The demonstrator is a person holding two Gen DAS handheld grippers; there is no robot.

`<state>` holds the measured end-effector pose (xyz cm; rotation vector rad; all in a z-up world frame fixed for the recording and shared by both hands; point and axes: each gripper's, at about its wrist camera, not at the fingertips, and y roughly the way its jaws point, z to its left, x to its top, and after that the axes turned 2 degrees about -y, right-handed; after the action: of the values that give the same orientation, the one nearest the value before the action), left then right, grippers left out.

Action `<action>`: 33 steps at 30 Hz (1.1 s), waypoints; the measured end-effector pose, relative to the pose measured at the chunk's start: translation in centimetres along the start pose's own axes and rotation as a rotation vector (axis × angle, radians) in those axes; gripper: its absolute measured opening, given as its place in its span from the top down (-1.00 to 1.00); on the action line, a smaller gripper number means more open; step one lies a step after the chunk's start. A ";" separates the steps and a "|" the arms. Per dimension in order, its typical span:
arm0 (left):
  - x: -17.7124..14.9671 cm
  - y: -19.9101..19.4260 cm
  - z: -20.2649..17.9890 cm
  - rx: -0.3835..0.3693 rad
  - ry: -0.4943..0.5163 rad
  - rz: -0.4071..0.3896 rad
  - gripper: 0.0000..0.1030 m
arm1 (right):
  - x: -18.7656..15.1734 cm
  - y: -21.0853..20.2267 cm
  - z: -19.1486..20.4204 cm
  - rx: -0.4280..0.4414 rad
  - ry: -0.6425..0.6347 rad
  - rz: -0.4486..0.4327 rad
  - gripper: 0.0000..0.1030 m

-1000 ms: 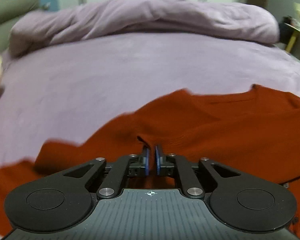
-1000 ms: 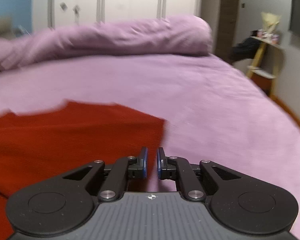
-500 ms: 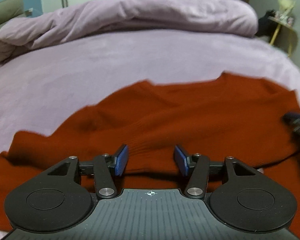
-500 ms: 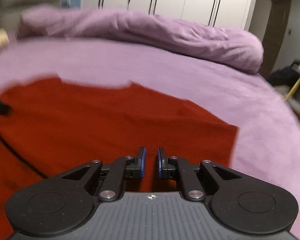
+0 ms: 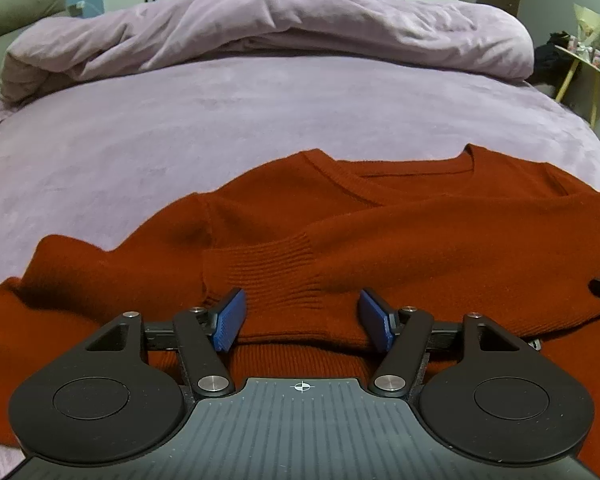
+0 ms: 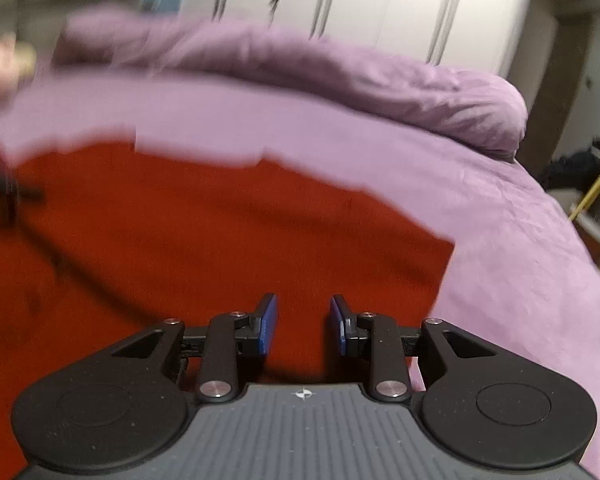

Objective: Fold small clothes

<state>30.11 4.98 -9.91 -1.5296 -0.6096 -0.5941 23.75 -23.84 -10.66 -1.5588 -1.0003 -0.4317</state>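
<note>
On the bed [image 5: 260, 120], the red sweater [image 5: 420, 232] is spread at 12 o'clock of both tools, one sleeve already laid across; the left gripper [image 5: 302, 316] and right gripper [image 6: 303, 328] have just been opening, nothing clamped, so the other sleeve is probably to be gripped next.

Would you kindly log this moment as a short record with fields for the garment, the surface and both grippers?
garment: rust-red sweater, lying flat, one sleeve folded across the body
surface: purple bed sheet
background: rumpled duvet
left gripper: open, jaws just opening, cuff between them, pads clear
right gripper: open, jaws just opening, over sweater
</note>
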 end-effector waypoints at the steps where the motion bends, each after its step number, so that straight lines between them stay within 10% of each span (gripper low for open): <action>1: 0.0 -0.1 0.0 0.002 0.000 0.000 -0.36 | -0.6 0.0 0.1 -0.001 -0.008 -0.011 0.48; 22: -1.3 -1.8 0.5 0.018 -0.041 0.031 -0.53 | -0.4 -0.2 0.2 -0.013 -0.039 0.035 0.48; 29: -4.0 -8.4 8.0 0.029 -0.338 0.000 -0.63 | 0.2 -5.0 0.8 -0.070 0.070 0.056 0.39; 33: -6.8 -12.2 16.6 0.182 -0.529 -0.057 -0.69 | -2.8 -9.7 0.2 0.013 0.294 0.018 0.12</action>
<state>16.88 21.80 -6.59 -1.5017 -1.0814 -0.1603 14.51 -25.08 -6.81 -1.4415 -0.7596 -0.6207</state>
